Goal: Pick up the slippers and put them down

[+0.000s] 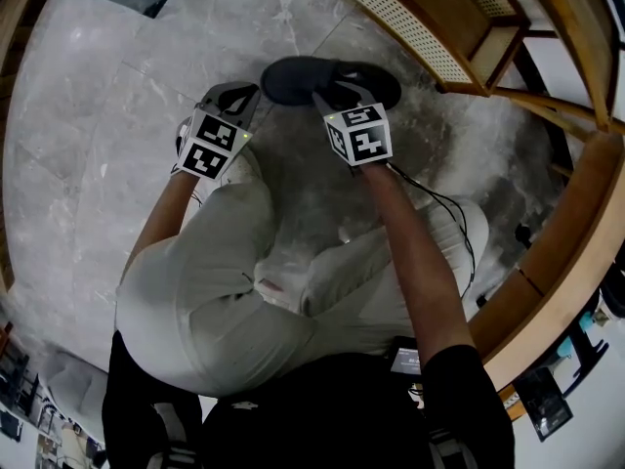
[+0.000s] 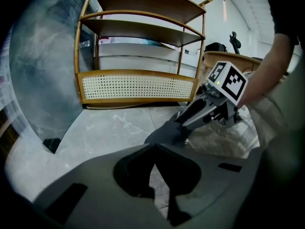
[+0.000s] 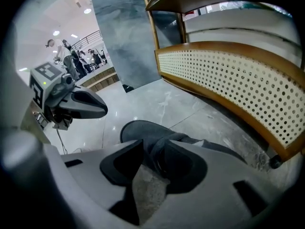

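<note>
Two dark grey slippers (image 1: 327, 79) lie side by side on the pale marble floor in front of my knees. My right gripper (image 1: 322, 98) reaches down onto them. In the right gripper view its jaws stand a little apart around the raised edge of the near slipper (image 3: 155, 140), which rests on the floor. My left gripper (image 1: 250, 94) hovers just left of the slippers with its tips (image 2: 153, 148) meeting and nothing between them. From the left gripper view the slipper (image 2: 164, 133) shows under the right gripper (image 2: 189, 118).
A wooden shelf unit with a perforated cream panel (image 1: 410, 16) stands close behind the slippers. A curved wooden rail (image 1: 571, 242) runs along the right. A thin black cable (image 1: 444, 208) trails from the right gripper. Several people (image 3: 71, 56) stand far off.
</note>
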Action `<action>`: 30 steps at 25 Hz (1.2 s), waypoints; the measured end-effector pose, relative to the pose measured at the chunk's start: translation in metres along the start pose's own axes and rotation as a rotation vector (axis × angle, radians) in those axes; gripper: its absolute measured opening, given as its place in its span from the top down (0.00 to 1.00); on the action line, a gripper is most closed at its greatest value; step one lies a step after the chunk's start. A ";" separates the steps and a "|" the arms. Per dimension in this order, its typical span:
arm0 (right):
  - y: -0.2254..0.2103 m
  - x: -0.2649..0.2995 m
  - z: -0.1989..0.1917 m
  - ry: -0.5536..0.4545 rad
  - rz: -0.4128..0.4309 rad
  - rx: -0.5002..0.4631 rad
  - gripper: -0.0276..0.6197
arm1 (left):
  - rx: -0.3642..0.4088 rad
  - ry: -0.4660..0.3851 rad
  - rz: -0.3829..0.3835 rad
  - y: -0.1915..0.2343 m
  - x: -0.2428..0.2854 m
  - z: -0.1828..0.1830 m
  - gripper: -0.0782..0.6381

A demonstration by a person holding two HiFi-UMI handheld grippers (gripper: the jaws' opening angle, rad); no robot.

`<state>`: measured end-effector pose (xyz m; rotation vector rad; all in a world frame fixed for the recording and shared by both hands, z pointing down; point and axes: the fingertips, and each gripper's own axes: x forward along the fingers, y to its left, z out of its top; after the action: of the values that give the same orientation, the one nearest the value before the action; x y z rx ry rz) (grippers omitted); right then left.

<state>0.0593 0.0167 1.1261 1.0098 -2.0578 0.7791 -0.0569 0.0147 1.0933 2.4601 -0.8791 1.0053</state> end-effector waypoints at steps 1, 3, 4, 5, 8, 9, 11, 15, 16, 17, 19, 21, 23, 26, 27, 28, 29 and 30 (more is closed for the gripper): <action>-0.001 -0.001 0.002 -0.005 -0.008 0.004 0.77 | 0.000 -0.002 0.000 0.002 0.000 0.003 0.88; -0.004 -0.003 0.005 -0.016 -0.030 0.012 0.82 | -0.004 -0.008 0.001 0.005 -0.002 0.008 0.88; -0.005 -0.004 0.006 -0.019 -0.037 0.018 0.84 | -0.006 -0.009 0.002 0.007 -0.003 0.010 0.88; -0.005 -0.004 0.007 -0.020 -0.040 0.023 0.86 | -0.006 -0.009 0.003 0.008 -0.004 0.012 0.88; -0.006 -0.009 0.010 -0.024 -0.061 0.023 0.94 | -0.019 -0.009 0.004 0.012 -0.006 0.018 0.88; -0.005 -0.011 0.011 -0.024 -0.064 0.021 0.95 | -0.026 -0.009 0.003 0.014 -0.008 0.020 0.88; -0.001 -0.015 0.015 -0.024 -0.048 0.024 0.96 | -0.040 -0.003 0.001 0.017 -0.011 0.023 0.88; 0.009 -0.024 0.022 -0.018 0.001 0.030 0.96 | -0.061 0.017 -0.006 0.020 -0.018 0.027 0.88; 0.010 -0.026 0.025 -0.019 0.010 0.032 0.96 | -0.068 0.019 -0.009 0.020 -0.019 0.030 0.88; 0.012 -0.029 0.030 -0.024 0.019 0.035 0.96 | -0.074 0.020 -0.011 0.021 -0.020 0.033 0.88; 0.017 -0.037 0.042 -0.044 0.037 0.044 0.96 | -0.085 0.021 -0.012 0.021 -0.028 0.042 0.88; 0.022 -0.048 0.057 -0.067 0.040 0.053 0.96 | -0.100 0.019 -0.011 0.020 -0.040 0.053 0.88; 0.025 -0.060 0.074 -0.090 0.038 0.062 0.96 | -0.111 0.016 -0.003 0.021 -0.055 0.066 0.88; 0.033 -0.085 0.102 -0.116 0.048 0.068 0.96 | -0.134 0.015 0.003 0.020 -0.079 0.090 0.88; 0.036 -0.094 0.112 -0.122 0.052 0.066 0.96 | -0.141 0.015 0.004 0.019 -0.088 0.098 0.88; 0.040 -0.104 0.121 -0.128 0.057 0.068 0.96 | -0.146 0.013 0.006 0.019 -0.097 0.107 0.88; 0.044 -0.114 0.130 -0.134 0.062 0.072 0.96 | -0.151 0.010 0.009 0.018 -0.107 0.116 0.88; 0.048 -0.125 0.139 -0.139 0.067 0.076 0.96 | -0.158 0.003 0.014 0.018 -0.118 0.127 0.88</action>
<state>0.0299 -0.0118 0.9376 1.0678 -2.2047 0.8477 -0.0703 -0.0148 0.9225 2.3231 -0.9385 0.9078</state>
